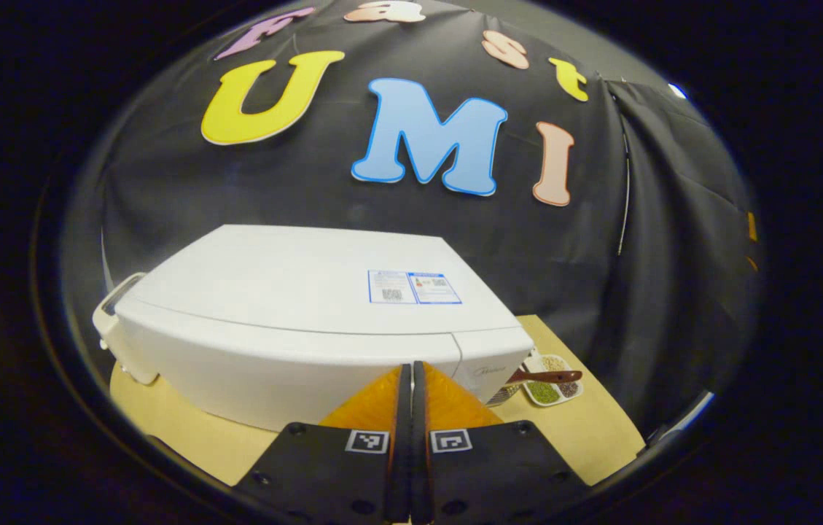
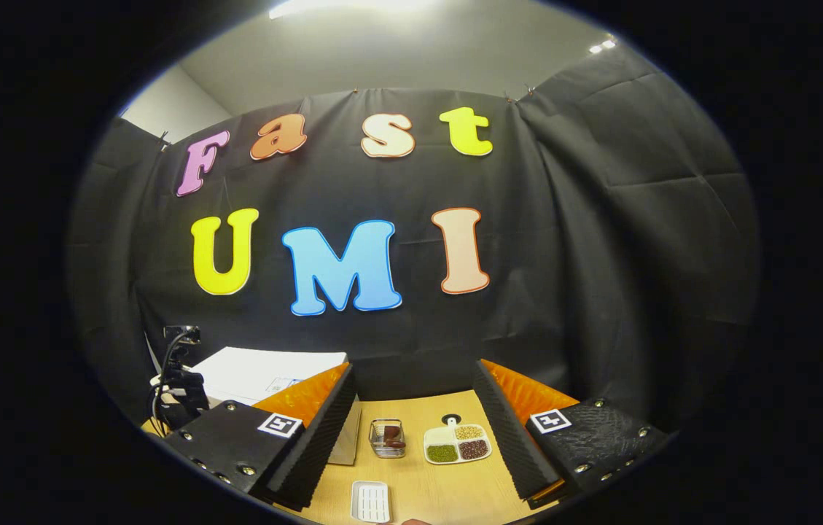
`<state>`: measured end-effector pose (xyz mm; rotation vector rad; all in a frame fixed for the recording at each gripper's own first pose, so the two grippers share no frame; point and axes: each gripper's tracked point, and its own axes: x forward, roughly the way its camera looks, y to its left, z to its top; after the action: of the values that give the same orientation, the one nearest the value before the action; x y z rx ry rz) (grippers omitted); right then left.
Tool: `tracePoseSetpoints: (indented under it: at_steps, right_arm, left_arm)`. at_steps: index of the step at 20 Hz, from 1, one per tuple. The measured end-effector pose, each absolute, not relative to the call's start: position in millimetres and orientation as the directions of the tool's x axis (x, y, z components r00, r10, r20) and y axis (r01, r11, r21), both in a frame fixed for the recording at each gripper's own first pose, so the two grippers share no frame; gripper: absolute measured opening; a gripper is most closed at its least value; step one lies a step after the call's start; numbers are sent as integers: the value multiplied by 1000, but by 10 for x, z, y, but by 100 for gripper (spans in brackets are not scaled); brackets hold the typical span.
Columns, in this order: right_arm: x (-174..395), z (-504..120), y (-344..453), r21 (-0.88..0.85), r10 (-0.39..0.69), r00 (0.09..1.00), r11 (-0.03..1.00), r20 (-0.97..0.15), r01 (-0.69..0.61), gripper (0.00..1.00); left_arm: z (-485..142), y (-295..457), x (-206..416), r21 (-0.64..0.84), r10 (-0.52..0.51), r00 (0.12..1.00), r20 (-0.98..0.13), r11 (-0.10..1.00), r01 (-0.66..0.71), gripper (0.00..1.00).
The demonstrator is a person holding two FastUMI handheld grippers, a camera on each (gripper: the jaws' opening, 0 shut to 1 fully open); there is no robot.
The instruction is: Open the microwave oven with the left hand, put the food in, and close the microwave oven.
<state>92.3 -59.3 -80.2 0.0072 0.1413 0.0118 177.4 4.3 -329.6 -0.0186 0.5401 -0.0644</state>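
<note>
Left gripper view: left gripper [image 1: 412, 408] closed above microwave [image 1: 294, 321] | right gripper [image 2: 415, 430] open | closed fingers could miss door handle.

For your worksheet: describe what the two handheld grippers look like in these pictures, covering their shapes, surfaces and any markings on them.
The left gripper has two flat, dark body plates studded with small screws, each carrying a square black-and-white marker tag; its thin fingers taper forward to a point. The right gripper has the same dark plates, screws and marker tags; one plate looks textured. Its long fingers are wedge-shaped, with ribbed inner faces.
</note>
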Motion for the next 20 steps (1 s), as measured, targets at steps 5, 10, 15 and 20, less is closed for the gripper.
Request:
tracePoseSetpoints:
  at_steps: [5,10,15,20]
  right_arm:
    - [929,-482,-319,16,48,995,999,-92,-47,98]
    - [903,-120,-1,15,84,995,996,-59,-83,98]
    - [645,228,234,-21,73,997,997,-16,-73,98]
    - [308,369,359,-28,72,997,997,-14,-72,98]
  left_arm:
    - [-1660,264,1457,66,-25,963,-270,997,44,69]
    - [-34,618,781,129,36,997,-69,991,-27,95]
    - [469,726,276,135,13,1000,0,991,-13,96]
    - [687,777,65,95,3,1000,27,995,-5,95]
